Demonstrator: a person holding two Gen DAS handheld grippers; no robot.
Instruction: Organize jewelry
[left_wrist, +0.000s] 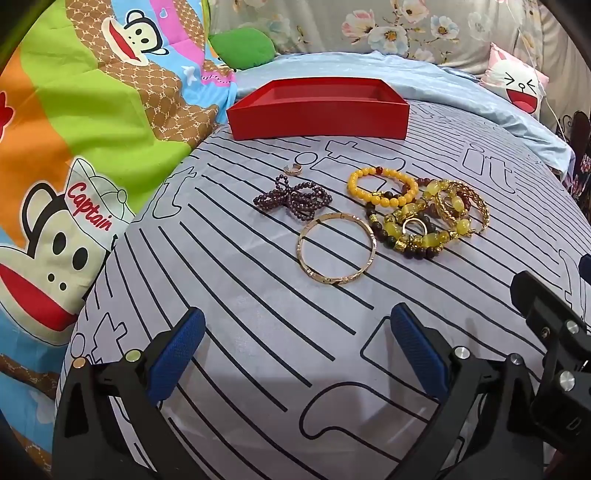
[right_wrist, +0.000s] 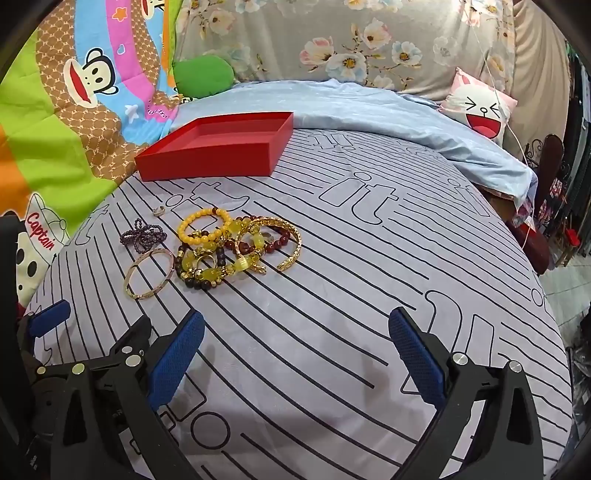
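Bedsheet (left_wrist: 258, 332): grey with black stripes, and I can read "it" printed big on it, so that's my work surface.
Quilt (left_wrist: 74, 122): cartoon monkey print, cap says "Captain".
Red box (left_wrist: 317, 110): one, open top, nothing visible inside, sits at the far side of the sheet beyond all the jewelry.
Left gripper (left_wrist: 297, 350): spread wide, blue pads gripping nothing, hovering short of the gold bangle (left_wrist: 336, 251).
Right gripper (right_wrist: 295, 350): same deal, fully spread, nothing in it.
Jewelry pile (right_wrist: 236, 247): tangled beads, can't count them properly.
Loose bits: one bangle, one purple bead strand (left_wrist: 291, 199), one small ring (left_wrist: 293, 170).
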